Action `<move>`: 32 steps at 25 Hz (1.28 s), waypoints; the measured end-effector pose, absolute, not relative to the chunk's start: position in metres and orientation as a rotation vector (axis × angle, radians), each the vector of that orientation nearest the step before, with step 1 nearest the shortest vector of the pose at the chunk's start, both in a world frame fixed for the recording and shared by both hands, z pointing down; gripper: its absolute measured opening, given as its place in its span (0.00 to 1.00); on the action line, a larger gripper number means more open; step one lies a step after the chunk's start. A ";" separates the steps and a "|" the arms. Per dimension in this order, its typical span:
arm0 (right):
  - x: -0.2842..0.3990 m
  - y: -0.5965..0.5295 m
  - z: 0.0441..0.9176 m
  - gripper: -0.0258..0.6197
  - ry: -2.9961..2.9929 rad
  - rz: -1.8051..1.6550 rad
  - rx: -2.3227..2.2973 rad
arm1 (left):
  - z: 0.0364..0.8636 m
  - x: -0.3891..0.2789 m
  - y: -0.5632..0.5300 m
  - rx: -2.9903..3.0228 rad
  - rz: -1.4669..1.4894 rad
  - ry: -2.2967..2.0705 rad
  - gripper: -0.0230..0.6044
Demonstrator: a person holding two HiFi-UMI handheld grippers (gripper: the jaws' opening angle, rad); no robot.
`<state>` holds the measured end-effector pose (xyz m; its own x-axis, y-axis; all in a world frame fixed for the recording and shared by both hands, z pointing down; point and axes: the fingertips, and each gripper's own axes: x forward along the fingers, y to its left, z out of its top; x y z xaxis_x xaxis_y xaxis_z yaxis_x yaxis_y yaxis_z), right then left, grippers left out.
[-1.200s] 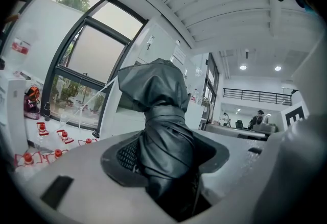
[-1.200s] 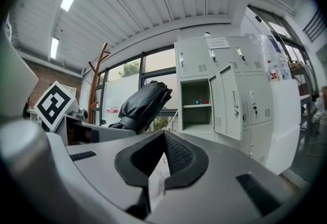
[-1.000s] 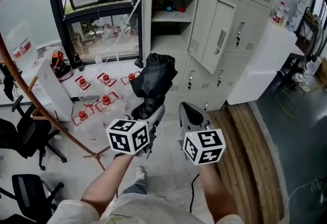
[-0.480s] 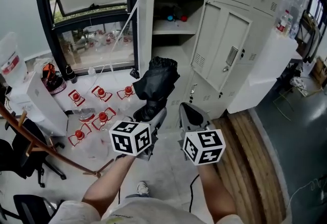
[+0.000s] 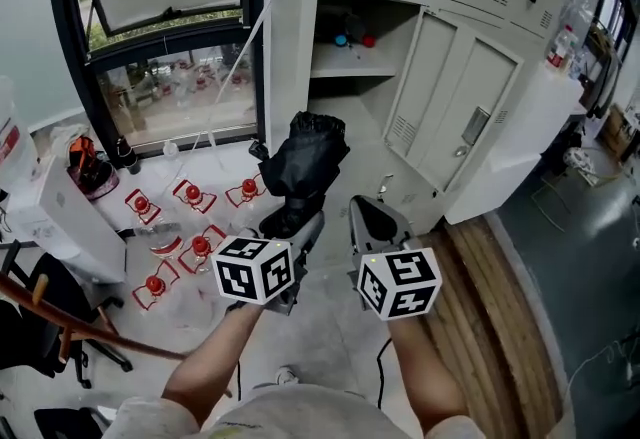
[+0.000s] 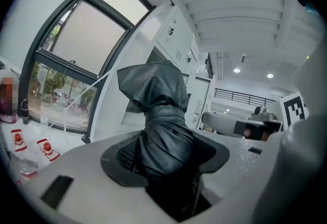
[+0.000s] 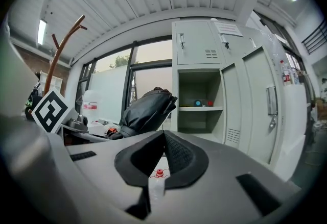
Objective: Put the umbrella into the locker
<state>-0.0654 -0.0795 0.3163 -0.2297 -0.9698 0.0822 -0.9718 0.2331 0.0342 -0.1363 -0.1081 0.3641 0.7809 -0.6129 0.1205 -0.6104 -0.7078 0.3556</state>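
Facing the grey metal locker [image 5: 291, 37], left gripper [image 6: 164, 152] clenches the floppy, likely light black folded umbrella [image 6: 159, 110] by its strapped middle; right gripper [image 7: 163, 137] closed, empty.

Counting one umbrella [image 5: 303, 159]; two of the grippers, left hand-held gripper [image 5: 291, 224] and right hand-held gripper [image 5: 371, 219]; five red-capped bottles [image 5: 197, 246] standing on the floor [image 5: 330, 327] at left; two small items [image 5: 343, 40] sitting on the far locker shelf [image 5: 352, 74].

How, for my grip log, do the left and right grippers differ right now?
The left gripper is clamped on the folded black umbrella; the right gripper holds nothing. The left gripper's jaws are held apart by fabric; the right gripper's meet at the tips. Both point forward, side by side.
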 end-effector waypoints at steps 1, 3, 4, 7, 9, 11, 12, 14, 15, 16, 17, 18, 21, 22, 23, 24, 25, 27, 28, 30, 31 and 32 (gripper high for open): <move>-0.068 -0.084 0.317 0.04 -2.395 0.035 1.892 | 0.365 -0.138 -0.114 2.594 -0.010 -0.923 0.43; -0.070 -0.092 0.319 0.04 -2.387 0.034 1.893 | 0.367 -0.139 -0.122 2.593 -0.006 -0.911 0.43; -0.069 -0.096 0.320 0.04 -2.383 0.034 1.895 | 0.368 -0.139 -0.125 2.594 -0.003 -0.905 0.43; -0.067 -0.104 0.320 0.04 -2.379 0.029 1.905 | 0.372 -0.136 -0.134 2.599 0.012 -0.893 0.43; -0.064 -0.110 0.319 0.04 -2.383 0.023 1.911 | 0.374 -0.131 -0.139 2.602 0.023 -0.888 0.43; -0.058 -0.116 0.318 0.04 -2.385 0.015 1.914 | 0.377 -0.125 -0.145 2.608 0.038 -0.886 0.43; -0.055 -0.119 0.318 0.04 -2.388 0.011 1.913 | 0.378 -0.121 -0.147 2.611 0.048 -0.888 0.43; -0.047 -0.126 0.319 0.04 -2.401 0.007 1.907 | 0.381 -0.112 -0.153 2.614 0.062 -0.896 0.43; -0.042 -0.130 0.319 0.04 -2.412 0.007 1.903 | 0.382 -0.106 -0.157 2.615 0.067 -0.902 0.43; -0.037 -0.134 0.320 0.04 -2.422 0.006 1.899 | 0.383 -0.100 -0.161 2.615 0.072 -0.908 0.43; -0.031 -0.139 0.320 0.04 -2.432 0.004 1.892 | 0.385 -0.093 -0.166 2.615 0.077 -0.916 0.43; -0.024 -0.144 0.321 0.04 -2.440 0.000 1.882 | 0.386 -0.087 -0.171 2.615 0.082 -0.926 0.43; -0.002 -0.163 0.322 0.04 -2.459 -0.022 1.849 | 0.389 -0.065 -0.191 2.605 0.080 -0.966 0.43; 0.007 -0.170 0.323 0.04 -2.463 -0.027 1.840 | 0.391 -0.057 -0.199 2.599 0.078 -0.976 0.43; 0.014 -0.177 0.322 0.04 -2.469 -0.031 1.831 | 0.392 -0.049 -0.205 2.596 0.079 -0.983 0.43; 0.022 -0.184 0.322 0.04 -2.478 -0.032 1.821 | 0.393 -0.041 -0.212 2.594 0.083 -0.991 0.43; 0.028 -0.192 0.322 0.04 -2.490 -0.032 1.810 | 0.394 -0.032 -0.219 2.591 0.089 -1.000 0.43; 0.040 -0.206 0.322 0.04 -2.513 -0.029 1.786 | 0.398 -0.016 -0.232 2.579 0.104 -1.019 0.43; 0.046 -0.212 0.322 0.04 -2.522 -0.026 1.776 | 0.400 -0.009 -0.237 2.572 0.114 -1.027 0.43; 0.060 -0.223 0.324 0.04 -2.535 -0.015 1.760 | 0.404 0.003 -0.248 2.562 0.139 -1.048 0.43; 0.067 -0.229 0.326 0.04 -2.543 -0.007 1.754 | 0.406 0.008 -0.253 2.557 0.150 -1.060 0.43; 0.073 -0.234 0.328 0.04 -2.551 0.004 1.747 | 0.408 0.013 -0.258 2.551 0.160 -1.072 0.43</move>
<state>0.0726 -0.2339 0.3280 -0.3604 -0.9318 0.0426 -0.9320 0.3616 0.0260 0.0128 -0.2582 0.4081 0.7044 -0.6670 0.2427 -0.7088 -0.6433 0.2895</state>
